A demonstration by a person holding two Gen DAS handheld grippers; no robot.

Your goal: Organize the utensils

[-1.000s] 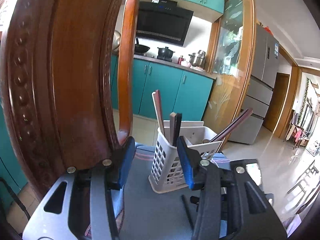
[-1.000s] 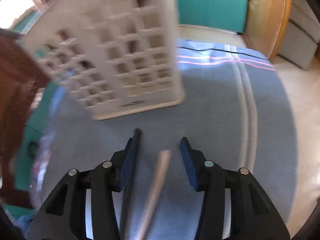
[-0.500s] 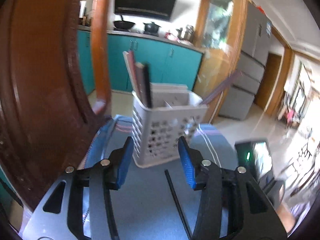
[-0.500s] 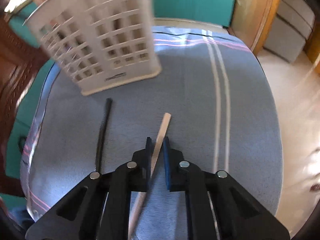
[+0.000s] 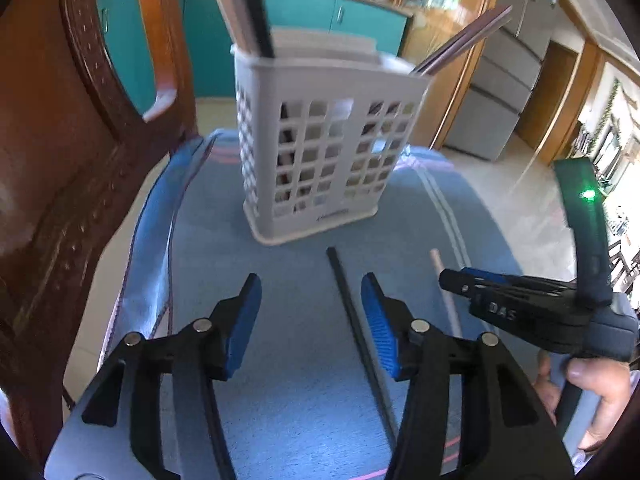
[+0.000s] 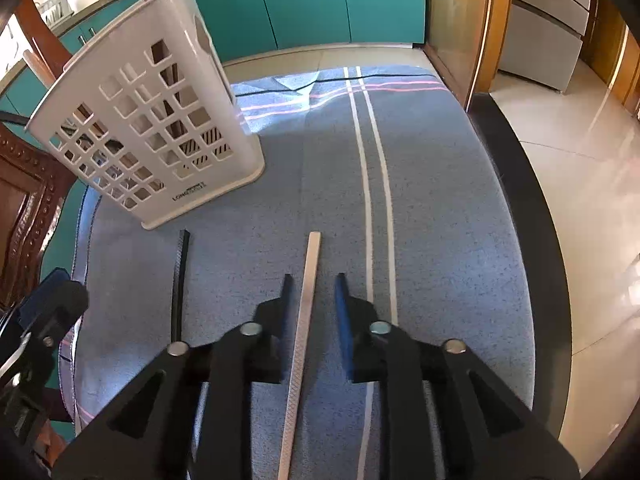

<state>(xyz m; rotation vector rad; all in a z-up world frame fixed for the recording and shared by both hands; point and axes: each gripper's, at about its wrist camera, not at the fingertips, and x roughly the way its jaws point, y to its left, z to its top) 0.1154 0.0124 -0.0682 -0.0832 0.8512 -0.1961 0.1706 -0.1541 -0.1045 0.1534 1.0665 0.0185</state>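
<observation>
Centrally, a white perforated utensil basket (image 5: 320, 160) stands upright near the far edge of the table (image 6: 440, 208), which is covered by a blue striped cloth; several chopsticks lean inside it. Two chopsticks lie apart on the cloth before the basket: a black chopstick (image 5: 352, 312) and a pale chopstick (image 6: 306, 312). Left claw (image 5: 310, 324) is spread, with the black chopstick lying just inside its right finger. Right claw (image 6: 312, 308) is spread narrowly, straddling the pale chopstick without pinching it.
</observation>
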